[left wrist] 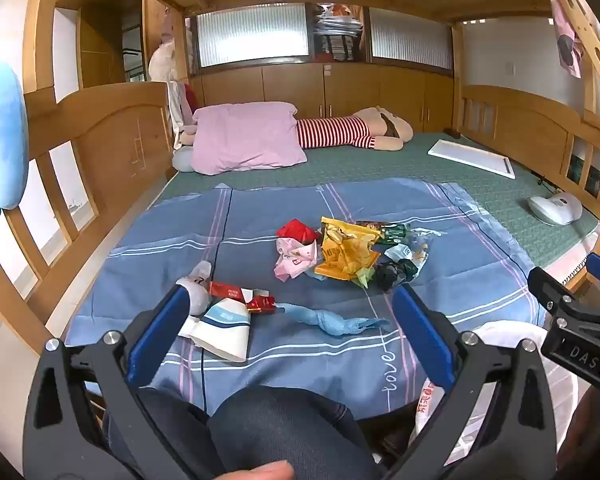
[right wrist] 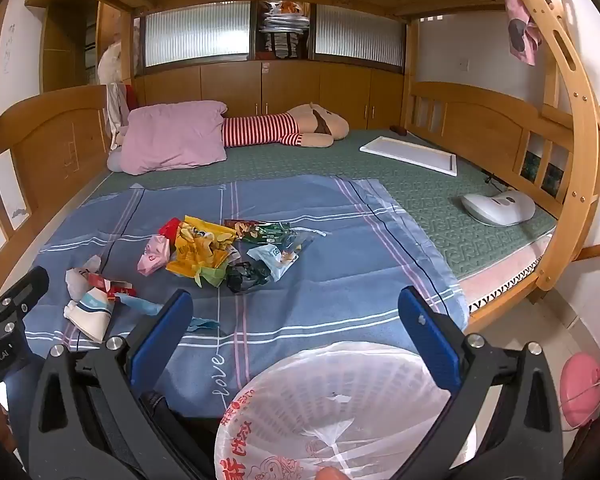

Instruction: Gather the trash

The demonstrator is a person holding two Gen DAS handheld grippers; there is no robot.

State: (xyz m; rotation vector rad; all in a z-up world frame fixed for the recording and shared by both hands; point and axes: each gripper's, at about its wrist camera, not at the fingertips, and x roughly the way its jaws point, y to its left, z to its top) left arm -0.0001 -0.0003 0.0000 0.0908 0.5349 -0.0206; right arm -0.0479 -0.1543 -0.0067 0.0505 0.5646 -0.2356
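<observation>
We look along a wooden bunk bed (left wrist: 112, 136) whose green mattress (right wrist: 420, 188) carries a blue checked sheet (right wrist: 300, 240) and pink pillow (left wrist: 244, 136), beneath ribbed-glass windows (left wrist: 252, 34), wooden cabinets (right wrist: 300, 84) and white walls (right wrist: 460, 60).

a pink pillow (left wrist: 244, 136) lies at the far end of the green mattress (left wrist: 380, 168), touching a striped plush doll (left wrist: 352, 132). a white board (left wrist: 472, 158) and a white handheld appliance (left wrist: 556, 208) rest near the wooden bed rail (left wrist: 516, 120).
</observation>
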